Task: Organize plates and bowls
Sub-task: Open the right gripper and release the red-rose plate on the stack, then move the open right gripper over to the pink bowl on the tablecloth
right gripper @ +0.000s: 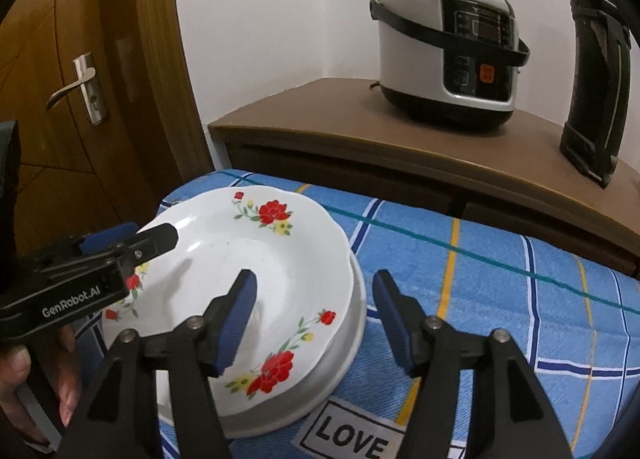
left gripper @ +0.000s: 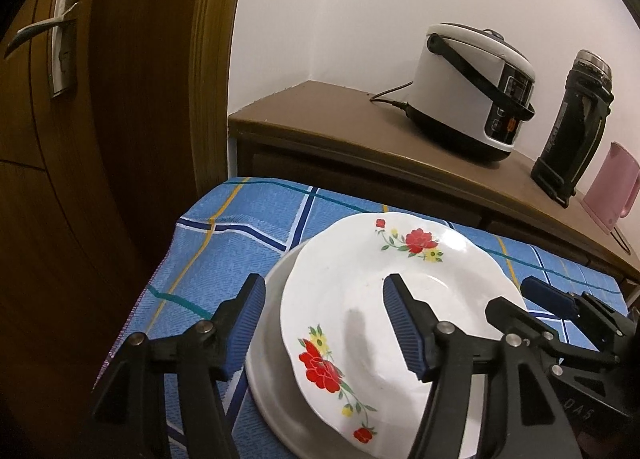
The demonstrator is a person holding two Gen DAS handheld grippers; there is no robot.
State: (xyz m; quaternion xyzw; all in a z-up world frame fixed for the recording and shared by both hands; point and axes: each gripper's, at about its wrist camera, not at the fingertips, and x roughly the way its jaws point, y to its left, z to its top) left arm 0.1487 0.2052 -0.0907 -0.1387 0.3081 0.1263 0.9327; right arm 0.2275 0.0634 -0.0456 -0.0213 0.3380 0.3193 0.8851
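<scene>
Both claws are open and gripping nothing. The left claw (left gripper: 324, 323) straddles the left rim of the floral plate (left gripper: 384, 299), 1 pad outside and 1 over the plate's middle. The right claw (right gripper: 314, 313) straddles the right rim likewise. The plate sits stacked on a plain white dish (right gripper: 352, 323) on the blue checked cloth (right gripper: 500, 299). Beyond the claws, a rice cooker (right gripper: 448, 47) sits on a brown bench (right gripper: 360, 131).

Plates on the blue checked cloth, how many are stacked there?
2. A flowered plate lies on top, and a plain white plate sits right under it, only its rim showing. More could be hidden beneath.
</scene>
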